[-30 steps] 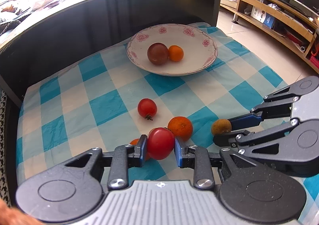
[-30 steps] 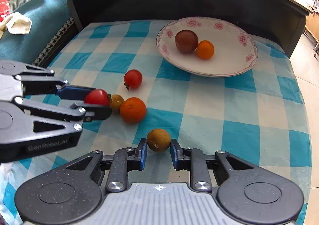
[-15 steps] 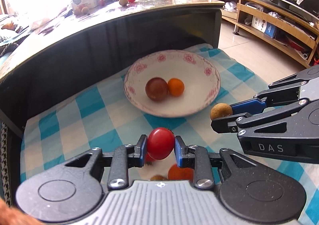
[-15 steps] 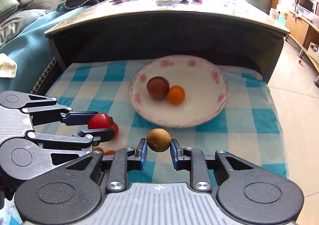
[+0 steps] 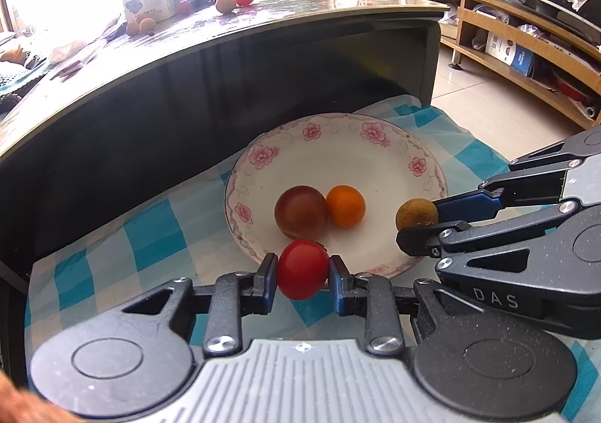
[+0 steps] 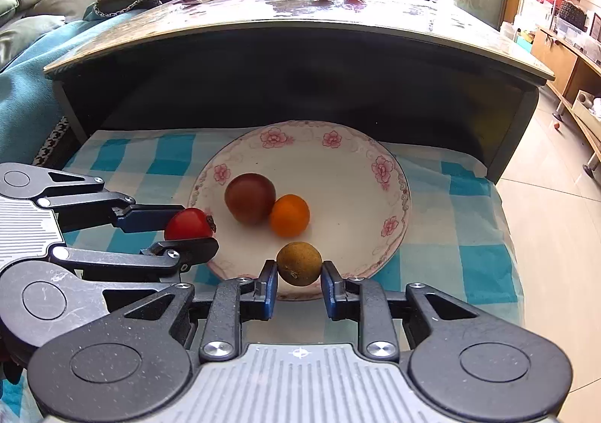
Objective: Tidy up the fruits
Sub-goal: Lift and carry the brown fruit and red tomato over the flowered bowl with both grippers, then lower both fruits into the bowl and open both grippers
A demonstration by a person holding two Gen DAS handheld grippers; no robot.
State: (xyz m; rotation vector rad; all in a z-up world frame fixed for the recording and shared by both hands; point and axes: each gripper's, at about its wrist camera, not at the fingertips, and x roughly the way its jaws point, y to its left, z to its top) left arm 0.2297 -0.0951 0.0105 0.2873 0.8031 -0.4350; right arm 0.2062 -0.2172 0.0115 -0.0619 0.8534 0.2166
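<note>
1. The left gripper point(image 5: 303, 270) clamps a red tomato point(image 5: 302, 269) at the lower centre of its frame, over the near rim of the plate point(image 5: 420, 164).
2. The right gripper point(image 6: 299, 271) grips a brown round fruit point(image 6: 299, 263) above the plate's near edge.
3. On the plate lie a dark red fruit point(image 6: 249, 197) and a small orange point(image 6: 290, 216), touching.
4. The plate rests on a blue checked cloth point(image 6: 469, 235) covering the surface.
5. Above, a dark tabletop point(image 6: 375, 17) overhangs, carrying more fruit at the upper centre.
</note>
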